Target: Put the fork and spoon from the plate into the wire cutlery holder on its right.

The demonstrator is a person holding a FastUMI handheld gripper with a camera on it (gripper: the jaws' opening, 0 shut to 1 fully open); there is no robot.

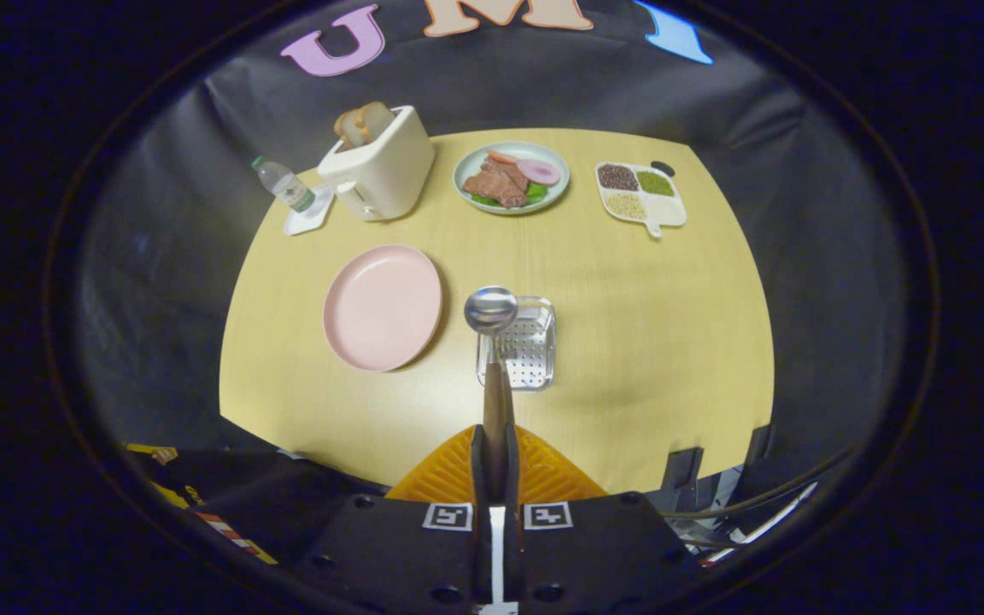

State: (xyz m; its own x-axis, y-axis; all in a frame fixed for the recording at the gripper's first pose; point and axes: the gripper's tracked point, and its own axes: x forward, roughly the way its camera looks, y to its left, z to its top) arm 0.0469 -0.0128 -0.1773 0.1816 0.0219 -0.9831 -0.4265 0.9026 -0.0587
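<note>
1. The gripper (496, 444) has its fingers pressed narrow on the handle of the spoon (491, 309), whose bowl juts forward, above the near-left part of the wire cutlery holder (519, 343).
2. Risk: the grip is far down the handle, so the heavy bowl could pivot or slide between the fingers if the gripper tilts quickly.
3. Risk: the bowl sits over the holder's left rim, not its middle. Released here, the spoon could catch the rim and tip out onto the surface (646, 342), towards the pink plate (383, 306).
4. Risk: the holder looks light and could slide or tip if the spoon strikes its wall.
5. The pink plate, left of the holder, looks empty; no fork is visible on it, and I cannot tell whether one lies in the holder, whose perforated floor seems bare.
6. Far side: a toaster (379, 162) holds bread slices; a green plate (511, 177) carries meat, ham and greens; a divided tray (641, 194) holds dark, green and pale grains in three compartments, with one looking empty. A water bottle (284, 185) stands on a small white tray left of the toaster.
</note>
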